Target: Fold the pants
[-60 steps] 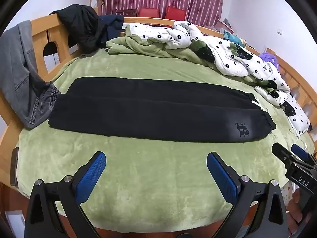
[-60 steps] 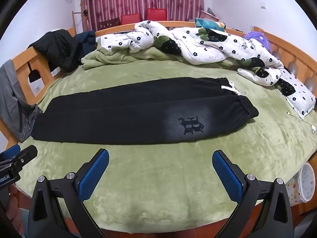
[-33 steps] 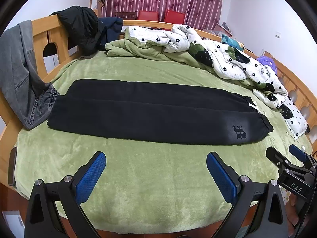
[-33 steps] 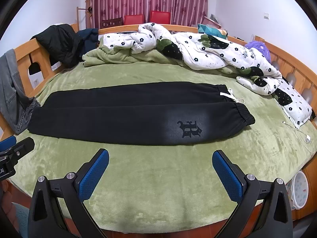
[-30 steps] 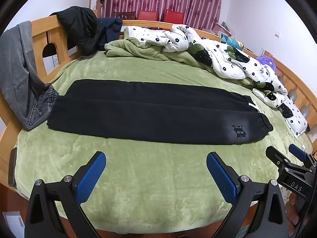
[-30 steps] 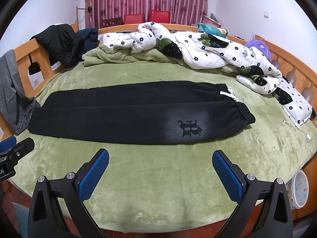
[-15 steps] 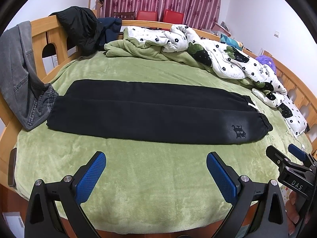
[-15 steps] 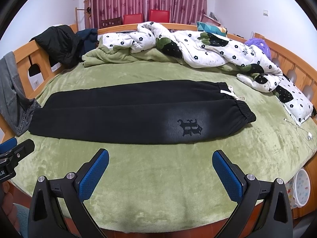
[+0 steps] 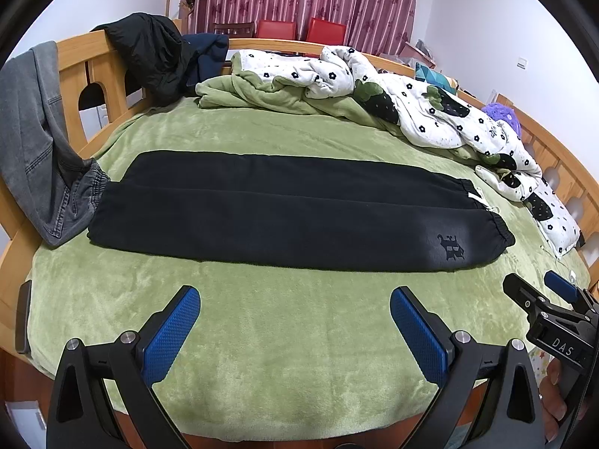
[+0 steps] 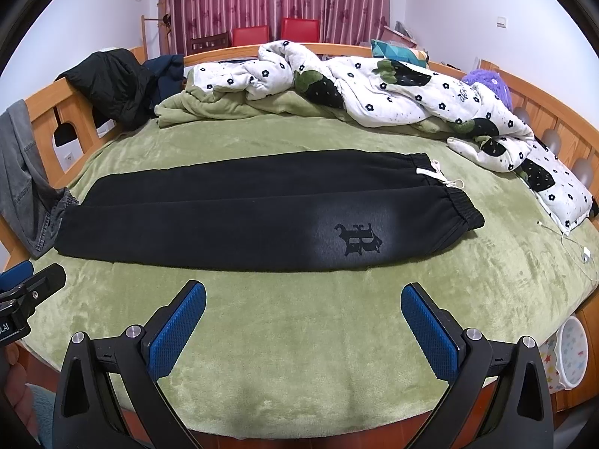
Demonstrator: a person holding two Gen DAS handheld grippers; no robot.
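Left gripper: nearest item, over the near edge of the bed; jaws spread wide, blue pads bare, nothing held, clear of the pants.

Right gripper: same edge of the bed, to the right of the left gripper; jaws spread wide, nothing between them.

Pants: black, flat across the middle of the bed, beyond both grippers; legs side by side, lengthwise left to right. Waistband at the right end, white drawstring trailing from it; dark emblem on the near leg close to the waistband. Leg ends at the left.

Jeans: grey, hung over the bed's left rail, hem touching the pants' left end.

Cable: white, on the bed right of the waistband.

Quilt: white with black flowers, heaped along the far and right side of the bed.

Jacket: black, draped on the far-left rail.

Curtain: maroon, behind the bed.
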